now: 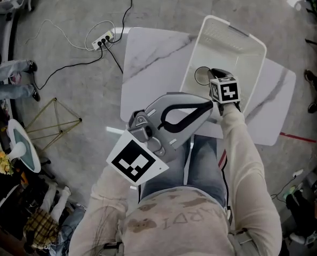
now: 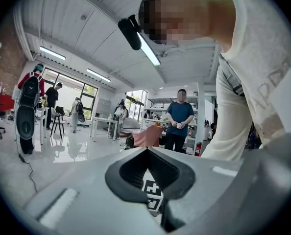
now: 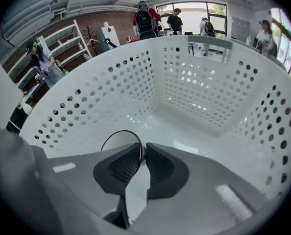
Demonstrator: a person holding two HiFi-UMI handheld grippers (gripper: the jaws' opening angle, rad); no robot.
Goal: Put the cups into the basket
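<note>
Two grippers: right gripper (image 3: 142,148) pinches the rim of a clear cup (image 3: 117,142) inside the white basket (image 3: 199,82); left gripper (image 2: 148,153), jaws together, holds nothing.

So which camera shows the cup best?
Right gripper view: the cup is close up, rim pinched by the right gripper inside the basket. Head view shows just a small ring; left gripper view misses it.

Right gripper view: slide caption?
Right gripper pinches a clear cup by its rim inside the white perforated basket.
</note>
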